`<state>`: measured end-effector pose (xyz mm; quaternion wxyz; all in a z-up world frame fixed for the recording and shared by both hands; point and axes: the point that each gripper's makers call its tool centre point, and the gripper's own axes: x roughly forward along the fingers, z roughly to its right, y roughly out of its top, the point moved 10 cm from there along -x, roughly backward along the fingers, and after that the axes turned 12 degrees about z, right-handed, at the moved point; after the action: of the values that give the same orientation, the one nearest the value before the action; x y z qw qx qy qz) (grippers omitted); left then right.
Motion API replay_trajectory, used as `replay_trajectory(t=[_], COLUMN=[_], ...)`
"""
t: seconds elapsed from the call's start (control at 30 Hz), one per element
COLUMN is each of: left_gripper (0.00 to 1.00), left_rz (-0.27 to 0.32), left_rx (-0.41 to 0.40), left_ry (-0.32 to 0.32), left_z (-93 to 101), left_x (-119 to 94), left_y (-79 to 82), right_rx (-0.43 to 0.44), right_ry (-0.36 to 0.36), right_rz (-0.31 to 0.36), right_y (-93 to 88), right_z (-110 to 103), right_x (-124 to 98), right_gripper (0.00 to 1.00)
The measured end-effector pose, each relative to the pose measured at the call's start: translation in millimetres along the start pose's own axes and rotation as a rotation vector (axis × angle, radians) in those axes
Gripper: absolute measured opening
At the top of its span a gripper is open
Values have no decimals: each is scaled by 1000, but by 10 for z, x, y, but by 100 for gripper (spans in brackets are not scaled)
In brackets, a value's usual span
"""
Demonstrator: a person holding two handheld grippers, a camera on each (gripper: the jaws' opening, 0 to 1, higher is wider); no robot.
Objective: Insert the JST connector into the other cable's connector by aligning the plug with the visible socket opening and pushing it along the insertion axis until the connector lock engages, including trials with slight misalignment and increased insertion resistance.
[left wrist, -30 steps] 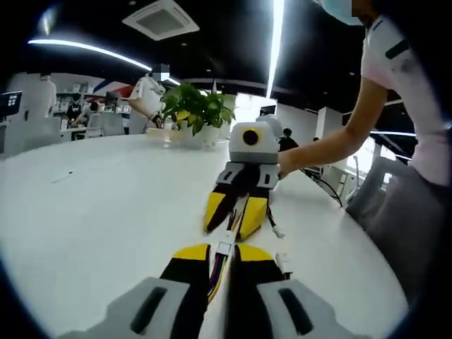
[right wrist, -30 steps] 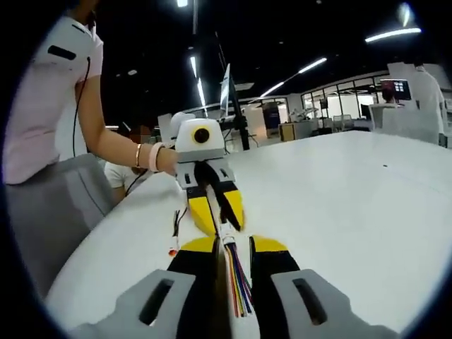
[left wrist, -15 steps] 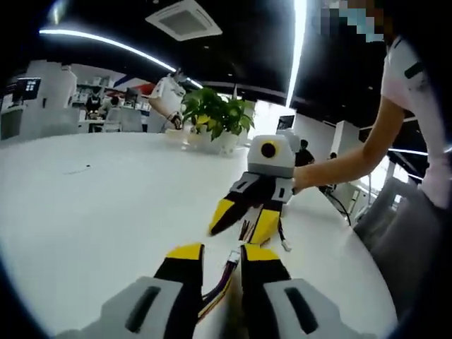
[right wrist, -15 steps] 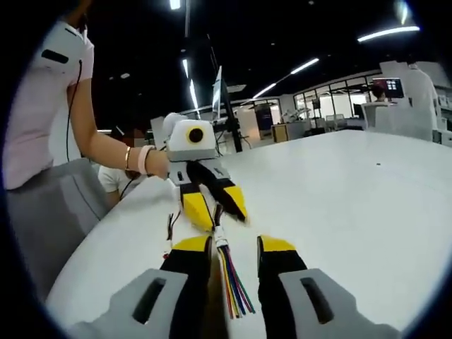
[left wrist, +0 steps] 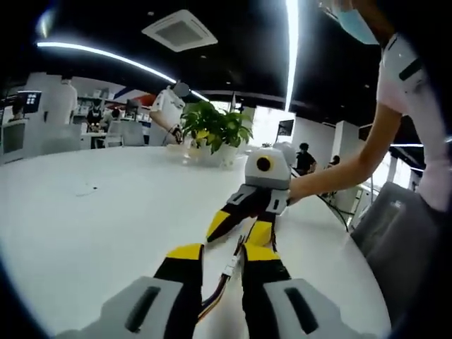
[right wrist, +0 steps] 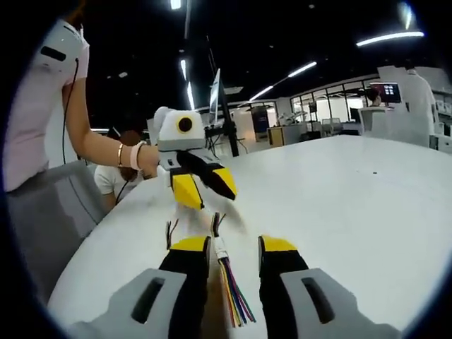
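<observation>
In the left gripper view, the left gripper (left wrist: 215, 256) rises from the bottom with its two yellow-tipped jaws standing a little apart, and a cable (left wrist: 220, 286) of coloured wires with a small white connector (left wrist: 231, 266) at its end lies between them on the white table (left wrist: 92, 219). The connector sits close against the right jaw, but I cannot tell if the jaws really press it or only stand around it. Just beyond, the right gripper (left wrist: 240, 227) comes in from the right with a person's hand (left wrist: 296, 189) behind it; its jaws are spread open and point down toward the table, and nothing is seen between them. In the right gripper view, the right gripper (right wrist: 234, 245) shows its own jaws parted, with a second cable (right wrist: 233, 293) of many-coloured wires (red, yellow, green and blue among them) lying on the table (right wrist: 367, 205) in the gap; the white plug (right wrist: 219, 246) at its far end is nearer to the left jaw. Here the left gripper (right wrist: 203, 187) is lifted above the table with open jaws, well apart from this cable, and looks somewhat blurred. The two connectors are not joined. A green plant (left wrist: 214, 127) stands farther back on the table.
</observation>
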<state>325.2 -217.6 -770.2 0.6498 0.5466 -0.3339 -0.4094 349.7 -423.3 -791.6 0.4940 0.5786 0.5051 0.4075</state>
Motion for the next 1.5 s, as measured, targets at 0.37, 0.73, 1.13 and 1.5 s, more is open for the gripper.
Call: replay_trajectory(t=[0.37, 0.73, 1.13, 1.5], left_gripper=[14, 15, 15, 15], left_rz=[2, 37, 11, -21], left_rx=[13, 18, 58, 62], left_ry=[-15, -30, -48, -55], left_z=[103, 245, 383, 465], left_x=[-18, -48, -98, -150], left_y=[64, 194, 232, 167], right_rx=[-30, -55, -67, -75], right_ry=[-13, -30, -30, -41], right_rz=[9, 10, 2, -16], right_y=[143, 268, 314, 253], right_z=[-84, -204, -366, -493], right_x=[-86, -224, -299, -420], right_gripper=[25, 23, 23, 20])
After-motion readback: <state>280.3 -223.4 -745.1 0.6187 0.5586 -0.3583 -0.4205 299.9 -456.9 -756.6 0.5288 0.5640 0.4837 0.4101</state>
